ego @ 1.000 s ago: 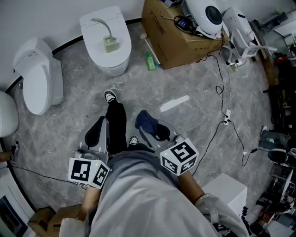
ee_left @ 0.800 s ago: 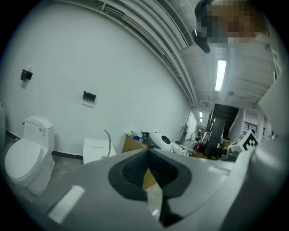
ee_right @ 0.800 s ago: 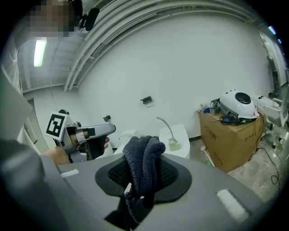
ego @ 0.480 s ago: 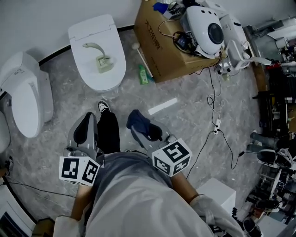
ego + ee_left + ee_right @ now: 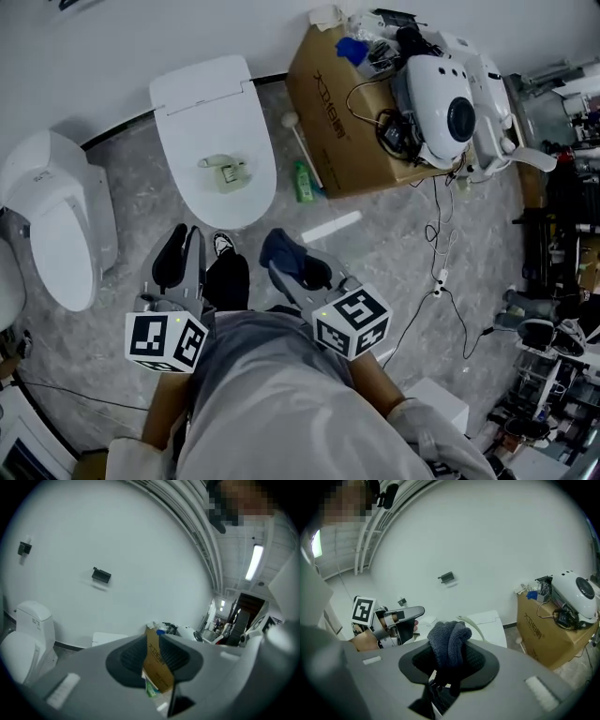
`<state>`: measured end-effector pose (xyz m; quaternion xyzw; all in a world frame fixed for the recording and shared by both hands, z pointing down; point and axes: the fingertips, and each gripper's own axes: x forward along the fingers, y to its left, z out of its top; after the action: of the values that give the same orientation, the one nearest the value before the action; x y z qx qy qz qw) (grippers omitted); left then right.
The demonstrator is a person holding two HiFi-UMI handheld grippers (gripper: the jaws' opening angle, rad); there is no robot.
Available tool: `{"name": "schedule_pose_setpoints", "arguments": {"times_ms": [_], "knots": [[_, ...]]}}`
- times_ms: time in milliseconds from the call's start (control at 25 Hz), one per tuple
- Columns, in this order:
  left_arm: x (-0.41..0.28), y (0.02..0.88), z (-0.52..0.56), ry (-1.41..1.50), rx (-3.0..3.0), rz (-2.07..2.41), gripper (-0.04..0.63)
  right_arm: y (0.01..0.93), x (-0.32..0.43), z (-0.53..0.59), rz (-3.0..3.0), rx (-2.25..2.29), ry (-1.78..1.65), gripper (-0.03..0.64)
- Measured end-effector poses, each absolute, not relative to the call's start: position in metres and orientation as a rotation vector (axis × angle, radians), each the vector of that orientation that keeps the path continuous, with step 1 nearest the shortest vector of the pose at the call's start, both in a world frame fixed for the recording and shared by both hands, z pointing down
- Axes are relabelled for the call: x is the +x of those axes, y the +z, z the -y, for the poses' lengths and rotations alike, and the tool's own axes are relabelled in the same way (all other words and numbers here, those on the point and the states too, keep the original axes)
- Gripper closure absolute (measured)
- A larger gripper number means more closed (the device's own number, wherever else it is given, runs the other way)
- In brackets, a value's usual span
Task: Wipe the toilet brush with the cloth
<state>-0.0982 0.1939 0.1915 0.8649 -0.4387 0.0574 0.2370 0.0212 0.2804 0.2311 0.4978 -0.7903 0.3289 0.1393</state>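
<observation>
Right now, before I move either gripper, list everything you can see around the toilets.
white toilet with closed lid: one, centre, by the wall
pale green toilet brush: one, lying on that lid
second white toilet: one, far left
brown cardboard box: one, right of the centre toilet
white rounded machine: one, against the box
green bottle: one, floor beside the box
cables: several, floor at right
dark blue cloth: one, in right jaws
left gripper: jaws slightly apart, empty
right gripper: jaws shut on cloth
</observation>
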Motion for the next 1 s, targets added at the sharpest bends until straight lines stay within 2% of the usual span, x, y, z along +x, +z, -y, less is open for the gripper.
{"name": "schedule_pose_setpoints", "arguments": {"times_ms": [480, 1000], "knots": [[-0.083, 0.256, -0.118, 0.212, 2.296, 1.103, 0.595, 0.242, 0.011, -0.19, 2.25, 1.363, 1.097, 0.503], [-0.068, 0.299, -0.065, 0.218, 2.139, 1.182, 0.595, 0.256, 0.041, -0.101, 2.282, 1.282, 1.032, 0.499]]}}
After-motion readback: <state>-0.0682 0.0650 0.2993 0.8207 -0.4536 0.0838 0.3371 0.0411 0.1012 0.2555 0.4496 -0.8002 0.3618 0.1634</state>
